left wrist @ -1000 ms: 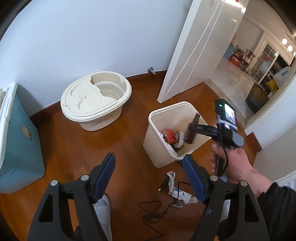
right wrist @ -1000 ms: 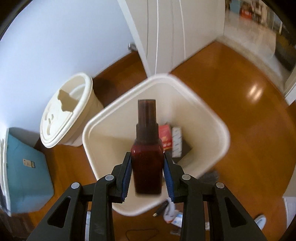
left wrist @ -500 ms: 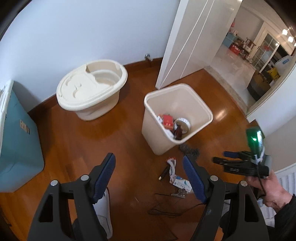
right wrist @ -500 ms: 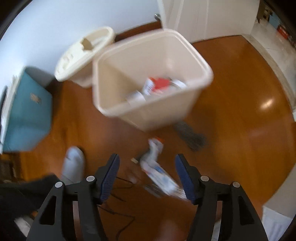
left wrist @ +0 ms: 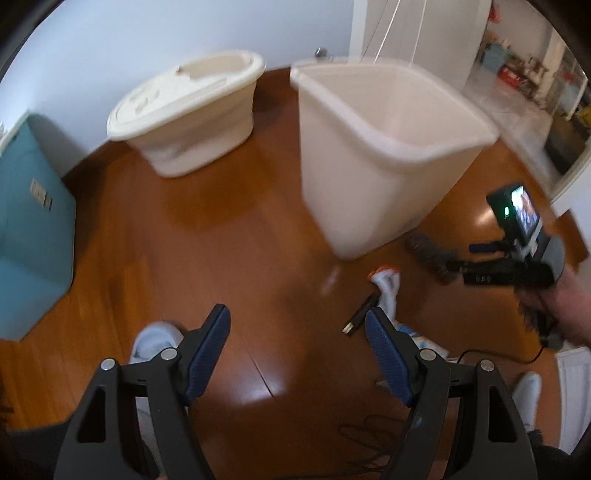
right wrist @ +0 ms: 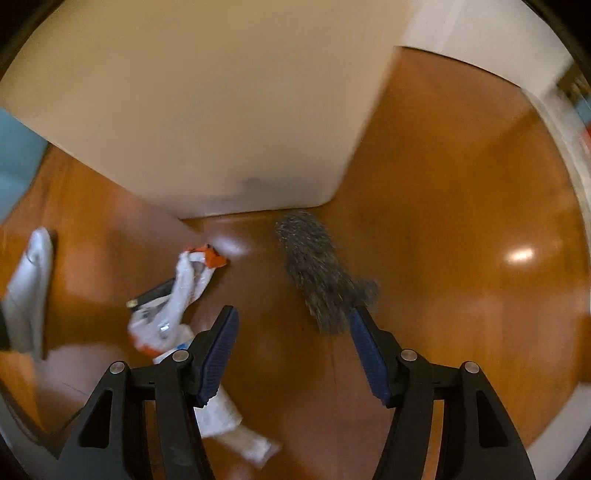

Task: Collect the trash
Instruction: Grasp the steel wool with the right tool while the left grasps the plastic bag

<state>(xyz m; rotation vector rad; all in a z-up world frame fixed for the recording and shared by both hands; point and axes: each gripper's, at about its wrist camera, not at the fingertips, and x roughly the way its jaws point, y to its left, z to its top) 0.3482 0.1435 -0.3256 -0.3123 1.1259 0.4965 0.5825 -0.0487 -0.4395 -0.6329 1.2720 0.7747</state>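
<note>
Two grippers low over wooden floor (left wrist: 229, 236), left gripper (left wrist: 297, 330) fingers apart, empty, right gripper (right wrist: 291, 341) fingers apart, empty, grey fuzzy clump (right wrist: 317, 269) and crumpled wrapper (right wrist: 184, 291) beside cream bin (left wrist: 373, 155).

Glossy wooden floor (left wrist: 229, 236), pale wall (left wrist: 110, 44), a teal box (left wrist: 29, 229) at the side, white door (left wrist: 417, 33) ajar.

cream bin (right wrist: 221, 122), grey fuzzy clump (right wrist: 317, 273), crumpled wrapper (right wrist: 177, 295)
</note>
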